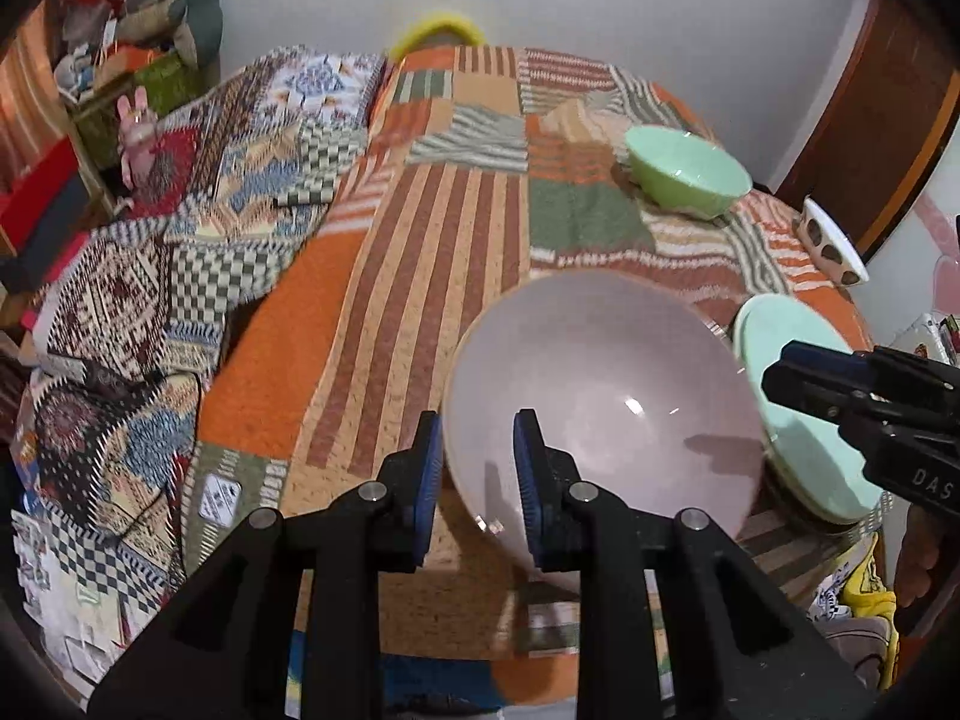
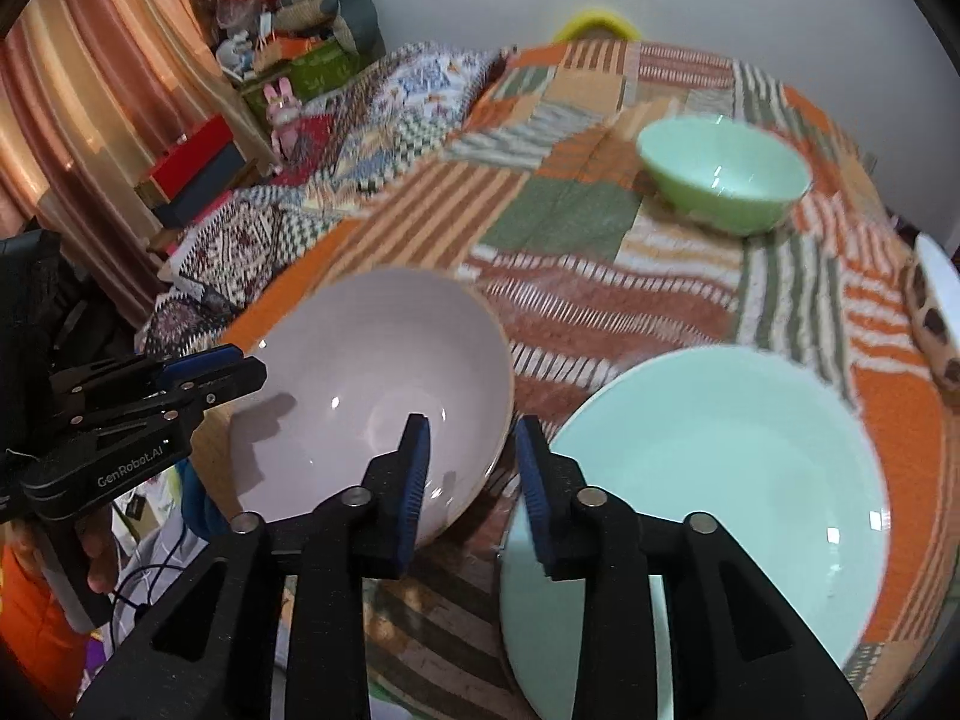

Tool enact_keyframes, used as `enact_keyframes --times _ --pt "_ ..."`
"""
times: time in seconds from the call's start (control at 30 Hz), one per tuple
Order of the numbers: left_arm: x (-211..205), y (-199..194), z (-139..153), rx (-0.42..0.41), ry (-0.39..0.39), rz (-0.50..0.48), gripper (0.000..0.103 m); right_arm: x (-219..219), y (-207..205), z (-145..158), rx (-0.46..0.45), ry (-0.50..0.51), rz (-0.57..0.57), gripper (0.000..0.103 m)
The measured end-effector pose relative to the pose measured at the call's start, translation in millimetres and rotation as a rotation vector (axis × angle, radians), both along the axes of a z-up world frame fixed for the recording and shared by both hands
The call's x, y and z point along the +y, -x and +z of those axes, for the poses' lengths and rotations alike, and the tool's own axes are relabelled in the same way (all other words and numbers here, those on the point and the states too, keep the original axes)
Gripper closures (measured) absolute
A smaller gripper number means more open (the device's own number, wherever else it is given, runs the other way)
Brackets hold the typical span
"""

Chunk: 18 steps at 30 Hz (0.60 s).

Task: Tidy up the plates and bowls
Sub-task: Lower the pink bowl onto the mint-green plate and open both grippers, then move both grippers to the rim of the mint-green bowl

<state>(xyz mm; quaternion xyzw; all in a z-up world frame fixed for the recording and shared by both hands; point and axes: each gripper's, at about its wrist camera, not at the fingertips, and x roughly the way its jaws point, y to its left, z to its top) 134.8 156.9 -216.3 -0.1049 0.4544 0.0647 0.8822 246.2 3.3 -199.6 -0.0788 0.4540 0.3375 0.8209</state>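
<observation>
A pale pink bowl [image 1: 600,414] is seen on the orange patchwork cloth [image 1: 420,228], just beside a mint-green plate [image 2: 708,480] near the table's front edge. The bowl's left rim is straddled by the left gripper [image 1: 477,468], its jaws slightly apart and not pressing on it. The bowl's right rim lies between the slightly parted jaws of the right gripper [image 2: 471,468], with no grip visible. A light green bowl [image 2: 723,171] stands farther back, well apart, and a spotted bowl [image 1: 831,246] sits at the right edge.
</observation>
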Motion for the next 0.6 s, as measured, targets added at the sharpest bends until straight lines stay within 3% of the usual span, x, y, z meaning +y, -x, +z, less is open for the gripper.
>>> enact_keyframes --times 0.2,0.33,0.6 --pt "-19 -7 45 -0.095 -0.06 -0.045 0.079 -27 -2 35 -0.093 -0.055 -0.038 0.07" --pt "-34 -18 76 -0.174 -0.112 -0.079 0.066 -46 -8 60 -0.166 -0.098 -0.082 0.063" --pt "-62 -60 128 -0.316 -0.167 -0.151 0.065 -74 -34 100 -0.301 -0.145 -0.18 0.061"
